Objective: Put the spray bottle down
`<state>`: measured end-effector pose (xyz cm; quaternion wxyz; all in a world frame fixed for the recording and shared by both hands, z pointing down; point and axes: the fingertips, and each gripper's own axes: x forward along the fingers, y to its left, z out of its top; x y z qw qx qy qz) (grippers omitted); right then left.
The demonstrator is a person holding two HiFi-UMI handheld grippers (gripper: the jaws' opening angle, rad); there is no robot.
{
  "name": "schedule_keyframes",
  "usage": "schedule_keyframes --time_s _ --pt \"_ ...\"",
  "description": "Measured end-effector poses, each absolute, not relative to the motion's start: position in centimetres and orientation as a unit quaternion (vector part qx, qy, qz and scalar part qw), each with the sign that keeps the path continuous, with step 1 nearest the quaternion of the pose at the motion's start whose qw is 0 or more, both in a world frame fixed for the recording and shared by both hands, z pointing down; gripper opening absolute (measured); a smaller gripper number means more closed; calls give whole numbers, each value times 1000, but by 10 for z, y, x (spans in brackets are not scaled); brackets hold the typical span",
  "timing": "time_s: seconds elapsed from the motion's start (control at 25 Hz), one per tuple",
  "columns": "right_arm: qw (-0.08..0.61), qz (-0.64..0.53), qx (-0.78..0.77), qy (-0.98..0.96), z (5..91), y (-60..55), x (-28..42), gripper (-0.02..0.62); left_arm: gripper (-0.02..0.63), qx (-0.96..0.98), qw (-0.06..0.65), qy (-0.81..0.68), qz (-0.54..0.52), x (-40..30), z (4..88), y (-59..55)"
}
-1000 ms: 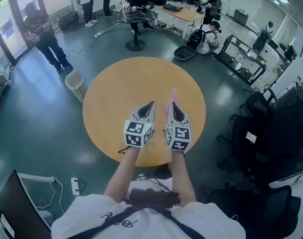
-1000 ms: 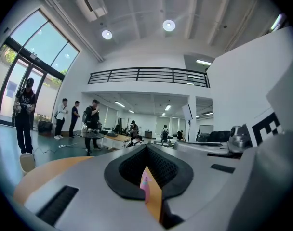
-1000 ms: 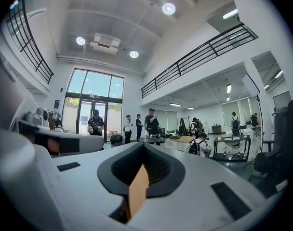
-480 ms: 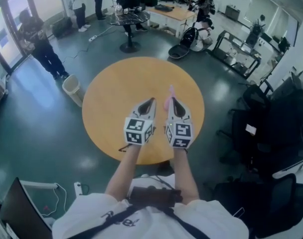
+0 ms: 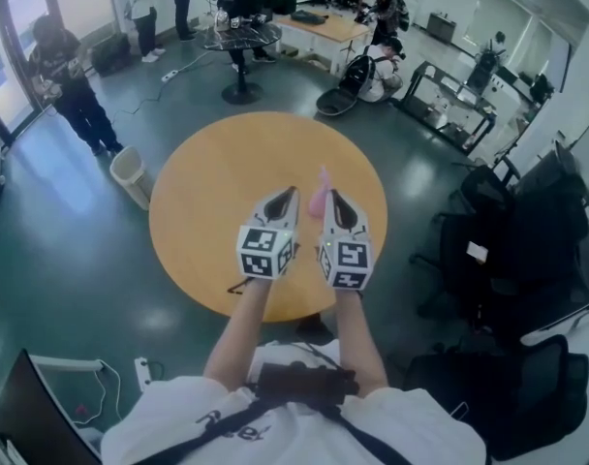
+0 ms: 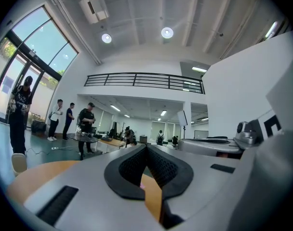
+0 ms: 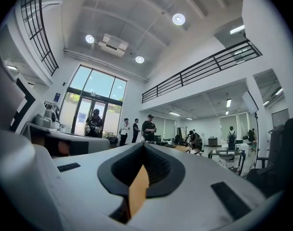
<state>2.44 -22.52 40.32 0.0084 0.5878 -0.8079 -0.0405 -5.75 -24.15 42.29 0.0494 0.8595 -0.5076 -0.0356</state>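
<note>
A small pink spray bottle (image 5: 319,198) stands upright on the round wooden table (image 5: 217,172), between and just past the two gripper tips, closer to the right one. My left gripper (image 5: 293,193) is held level above the table's near half, jaws shut and empty. My right gripper (image 5: 330,195) hovers beside it, also shut with nothing in it. In the left gripper view the black pads meet at the tip (image 6: 146,148), with a pink fleck in the slit below. In the right gripper view the jaws (image 7: 144,146) are closed, and only a sliver of tabletop (image 7: 137,191) shows.
A pale waste bin (image 5: 128,170) stands by the table's left edge. Several people stand near a black round table (image 5: 241,35) and desks at the back. Dark office chairs (image 5: 527,250) crowd the right side. A power strip (image 5: 141,372) lies on the floor near left.
Both grippers stay side by side and shut over the table. The pink bottle keeps its place just beyond the right gripper. Only the head view has shifted a little.
</note>
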Motion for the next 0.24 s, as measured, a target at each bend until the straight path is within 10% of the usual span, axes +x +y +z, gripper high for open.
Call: schedule_keyframes --time_s 0.24 --pt "14 -40 598 -800 407 -233 33 12 9 855 51 -514 -37 -56 427 -248"
